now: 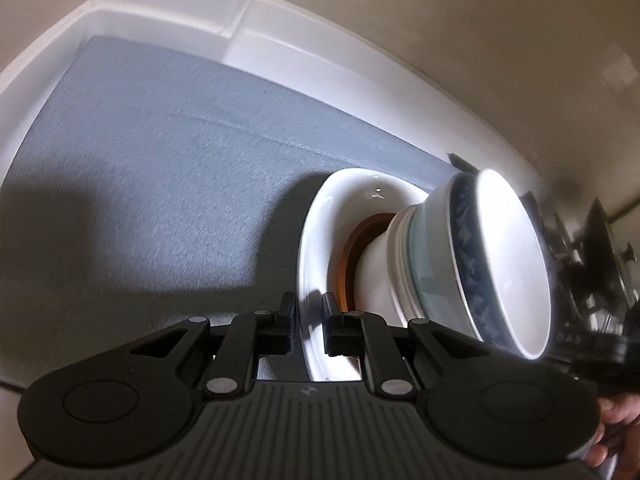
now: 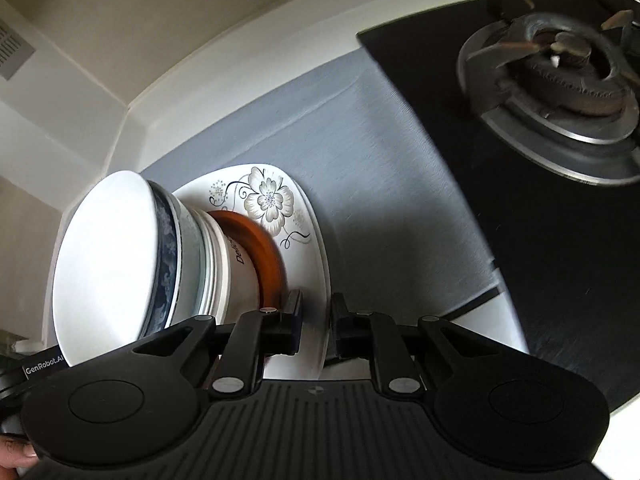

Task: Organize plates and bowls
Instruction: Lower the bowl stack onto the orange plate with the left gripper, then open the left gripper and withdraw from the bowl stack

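Observation:
A white plate with a flower print [image 2: 272, 200] carries a brown saucer [image 2: 260, 248] and a stack of nested bowls [image 2: 120, 256], the top one white with a blue band. Both grippers grip the plate's rim from opposite sides. My left gripper [image 1: 309, 320] is shut on the rim of the plate [image 1: 316, 240], with the bowl stack [image 1: 492, 264] to its right. My right gripper [image 2: 316, 324] is shut on the other rim, with the stack to its left. The plate is over the grey mat [image 1: 160, 160].
A black gas hob [image 2: 540, 220] with a steel burner [image 2: 560, 80] lies right of the mat [image 2: 380, 180]. White counter edge and beige wall [image 1: 440, 40] run behind. The other gripper's body and a hand show at the right edge [image 1: 612, 320].

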A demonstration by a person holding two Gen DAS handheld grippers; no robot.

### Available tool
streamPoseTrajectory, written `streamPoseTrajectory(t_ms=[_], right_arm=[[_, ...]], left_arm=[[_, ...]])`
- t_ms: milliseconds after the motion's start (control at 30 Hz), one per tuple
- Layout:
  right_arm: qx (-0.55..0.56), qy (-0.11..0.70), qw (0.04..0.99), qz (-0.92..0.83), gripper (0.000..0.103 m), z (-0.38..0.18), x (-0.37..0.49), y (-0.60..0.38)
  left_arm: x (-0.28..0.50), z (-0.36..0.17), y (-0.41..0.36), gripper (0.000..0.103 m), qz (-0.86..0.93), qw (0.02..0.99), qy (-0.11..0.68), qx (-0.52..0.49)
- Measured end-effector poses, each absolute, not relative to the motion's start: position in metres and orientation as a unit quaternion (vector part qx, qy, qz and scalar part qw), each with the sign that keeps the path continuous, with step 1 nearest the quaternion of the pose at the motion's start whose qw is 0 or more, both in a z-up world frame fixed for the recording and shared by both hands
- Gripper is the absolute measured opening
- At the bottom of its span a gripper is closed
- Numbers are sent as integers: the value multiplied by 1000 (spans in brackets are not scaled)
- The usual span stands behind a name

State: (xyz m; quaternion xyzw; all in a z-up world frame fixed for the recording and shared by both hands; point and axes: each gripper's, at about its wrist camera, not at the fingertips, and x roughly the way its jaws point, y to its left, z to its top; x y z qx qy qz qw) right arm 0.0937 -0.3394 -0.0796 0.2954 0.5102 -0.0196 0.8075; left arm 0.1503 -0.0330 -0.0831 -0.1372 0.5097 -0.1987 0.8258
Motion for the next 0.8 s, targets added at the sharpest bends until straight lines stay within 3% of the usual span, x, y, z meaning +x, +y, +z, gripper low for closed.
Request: streamPoseTrajectory(t_ms=[100, 267, 333, 800], right_arm=[[294, 519, 802, -35, 33, -77, 81, -340], [281, 521, 806, -16, 33, -76, 67, -327], [281, 517, 809, -11, 25, -75, 65, -324], [268, 509, 817, -40, 15, -61, 60, -334]], left_arm=[[148, -84, -28, 14, -201, 825, 510, -140], [140, -86, -32, 14, -220, 820, 513, -127], [136, -85, -35, 14, -220, 825, 508, -115], [127, -82, -52, 15, -226, 830, 502, -92]])
